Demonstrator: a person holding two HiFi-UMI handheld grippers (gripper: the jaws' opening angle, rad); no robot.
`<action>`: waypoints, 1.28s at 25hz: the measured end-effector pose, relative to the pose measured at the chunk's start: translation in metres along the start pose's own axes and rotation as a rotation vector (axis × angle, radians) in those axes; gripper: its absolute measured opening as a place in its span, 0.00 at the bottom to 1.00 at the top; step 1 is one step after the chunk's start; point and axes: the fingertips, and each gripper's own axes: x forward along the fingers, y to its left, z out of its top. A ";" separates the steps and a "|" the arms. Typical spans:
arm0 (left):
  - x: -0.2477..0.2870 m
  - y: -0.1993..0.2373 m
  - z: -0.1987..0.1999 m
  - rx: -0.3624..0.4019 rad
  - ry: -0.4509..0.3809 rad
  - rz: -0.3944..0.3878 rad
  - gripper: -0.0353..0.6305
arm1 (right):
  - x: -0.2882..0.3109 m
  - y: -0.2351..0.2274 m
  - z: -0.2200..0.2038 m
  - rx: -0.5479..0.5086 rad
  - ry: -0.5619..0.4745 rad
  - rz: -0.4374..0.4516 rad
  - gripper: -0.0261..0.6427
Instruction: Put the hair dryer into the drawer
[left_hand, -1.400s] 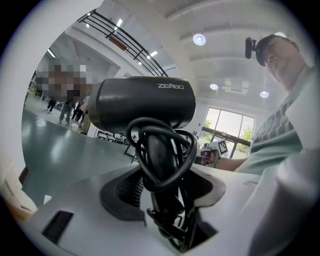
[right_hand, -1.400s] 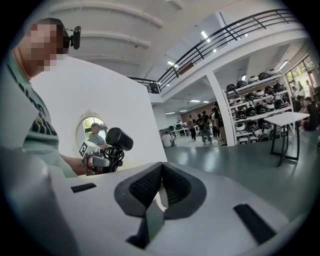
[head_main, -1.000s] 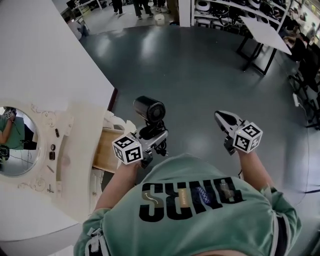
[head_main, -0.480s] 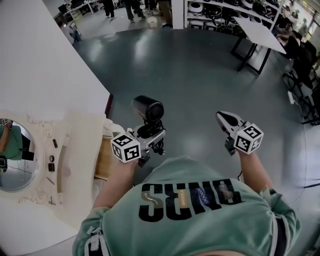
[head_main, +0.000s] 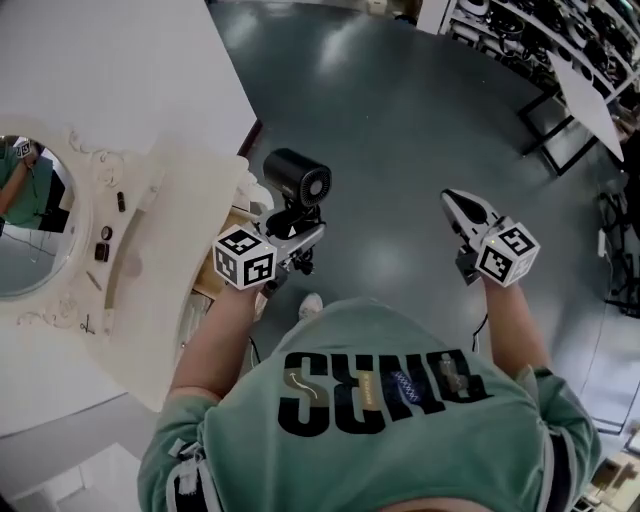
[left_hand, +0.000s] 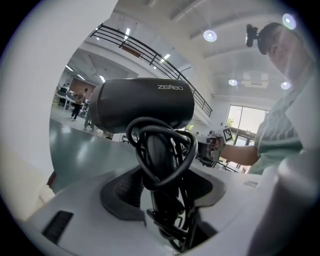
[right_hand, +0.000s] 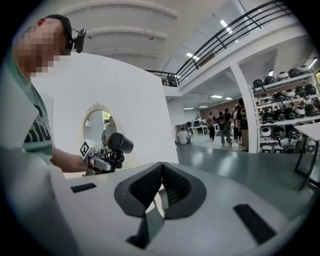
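A black hair dryer (head_main: 297, 180), its cord wound round the handle, stands upright in my left gripper (head_main: 290, 228), whose jaws are shut on the handle. The left gripper view shows the handle and cord (left_hand: 161, 160) between the dark pads (left_hand: 122, 192), with the barrel (left_hand: 142, 105) above. The dryer hangs beside the front of a cream vanity (head_main: 170, 230). Just below it, a strip of the open wooden drawer (head_main: 207, 288) shows. My right gripper (head_main: 460, 207) is held out over the grey floor, apart from the dryer, with its pads (right_hand: 150, 186) together and nothing between them.
An oval mirror (head_main: 35, 215) and a few small items (head_main: 105, 250) sit on the vanity top. A white wall panel (head_main: 120, 60) rises behind it. Shelves (head_main: 560, 40) and a black-legged table (head_main: 590, 95) stand far right. People stand in the distance (right_hand: 227, 125).
Both grippers have swung toward the vanity. The dryer, still gripped, now sits close to the vanity's front edge over the drawer. The right gripper remains shut.
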 end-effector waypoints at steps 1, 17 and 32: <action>-0.011 0.012 -0.005 -0.007 0.001 0.029 0.42 | 0.018 0.006 0.000 -0.011 0.012 0.028 0.03; -0.159 0.146 -0.152 -0.114 0.244 0.344 0.42 | 0.273 0.141 -0.079 -0.108 0.240 0.398 0.03; -0.154 0.205 -0.290 -0.186 0.569 0.310 0.42 | 0.389 0.196 -0.168 -0.142 0.399 0.514 0.03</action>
